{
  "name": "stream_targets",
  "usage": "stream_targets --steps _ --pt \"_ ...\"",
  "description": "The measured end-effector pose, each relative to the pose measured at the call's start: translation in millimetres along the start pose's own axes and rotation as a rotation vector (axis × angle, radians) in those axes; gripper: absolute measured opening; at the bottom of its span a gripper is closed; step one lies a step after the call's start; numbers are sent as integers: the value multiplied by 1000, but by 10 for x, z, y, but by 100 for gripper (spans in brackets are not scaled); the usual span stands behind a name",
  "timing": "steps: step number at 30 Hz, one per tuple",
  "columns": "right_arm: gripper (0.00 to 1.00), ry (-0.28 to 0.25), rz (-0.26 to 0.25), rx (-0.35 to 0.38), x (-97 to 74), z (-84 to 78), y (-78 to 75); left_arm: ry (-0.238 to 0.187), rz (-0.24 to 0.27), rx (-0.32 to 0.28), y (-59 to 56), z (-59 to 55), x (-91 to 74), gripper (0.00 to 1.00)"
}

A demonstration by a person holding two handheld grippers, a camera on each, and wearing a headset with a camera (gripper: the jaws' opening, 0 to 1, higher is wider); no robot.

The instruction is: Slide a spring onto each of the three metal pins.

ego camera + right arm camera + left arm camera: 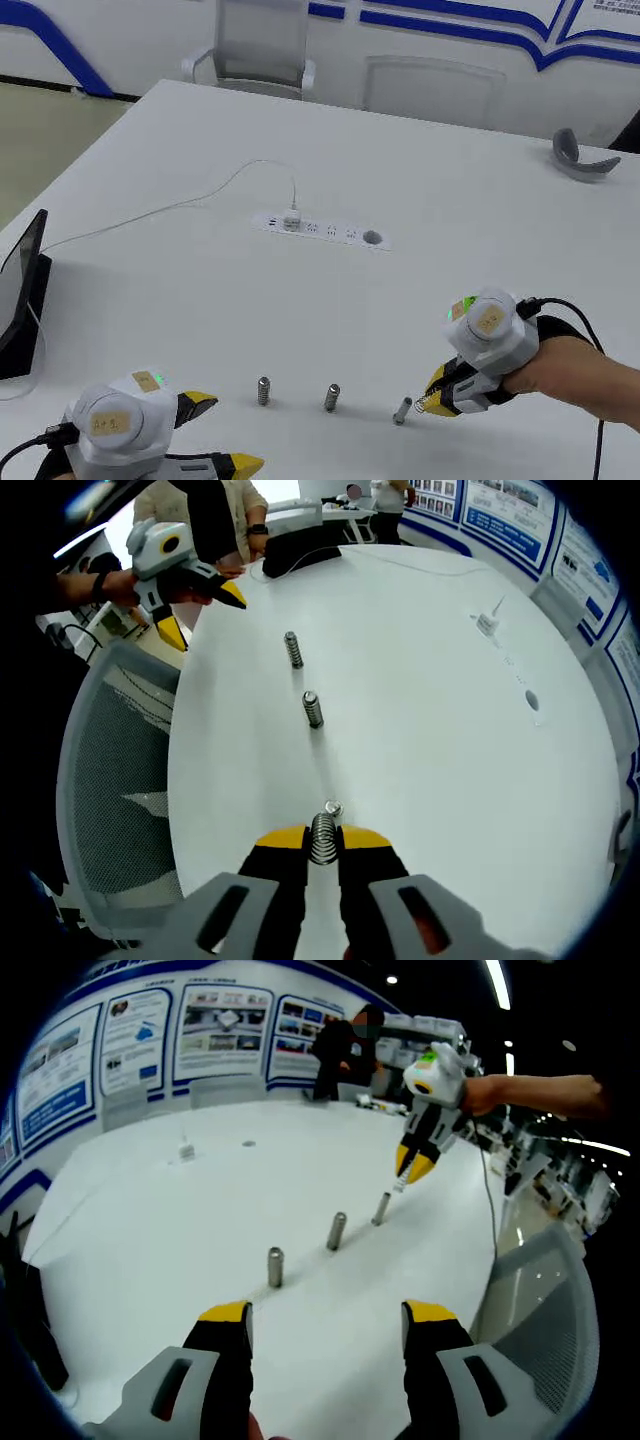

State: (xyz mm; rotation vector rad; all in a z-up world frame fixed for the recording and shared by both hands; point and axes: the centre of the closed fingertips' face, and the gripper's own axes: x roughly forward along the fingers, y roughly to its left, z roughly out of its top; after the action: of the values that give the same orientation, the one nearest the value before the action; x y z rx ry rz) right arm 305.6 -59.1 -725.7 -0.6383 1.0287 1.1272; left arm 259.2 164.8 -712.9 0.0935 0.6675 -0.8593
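Spring (pixel 322 840) in tight grip of right hand-held gripper (pixel 322 830), long axis toward nearest pin (pixel 332 808).

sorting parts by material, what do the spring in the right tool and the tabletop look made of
The small coiled grey spring clamped in the right tool looks like bare steel wire: silvery, glinting coils. The white tabletop looks like matt laminate or painted board: smooth, soft sheen.

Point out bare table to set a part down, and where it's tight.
Free: the table between the power strip and the row of pins, and the far stretch beyond it. Crowded: the near edge, with the right gripper shut on a spring at the rightmost pin and the left gripper open. A cable crosses the left side.
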Motion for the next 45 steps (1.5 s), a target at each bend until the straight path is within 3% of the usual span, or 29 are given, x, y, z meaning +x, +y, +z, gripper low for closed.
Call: stream_targets --steps 16,32,45 --pt "13 44 17 -50 155 47 -39 -12 30 -48 60 -80 -114 61" --pt "13 80 21 -95 301 65 -37 0 28 -50 34 -120 -115 60" --pt "13 115 21 -133 475 0 -27 11 46 -64 111 -197 -186 59"
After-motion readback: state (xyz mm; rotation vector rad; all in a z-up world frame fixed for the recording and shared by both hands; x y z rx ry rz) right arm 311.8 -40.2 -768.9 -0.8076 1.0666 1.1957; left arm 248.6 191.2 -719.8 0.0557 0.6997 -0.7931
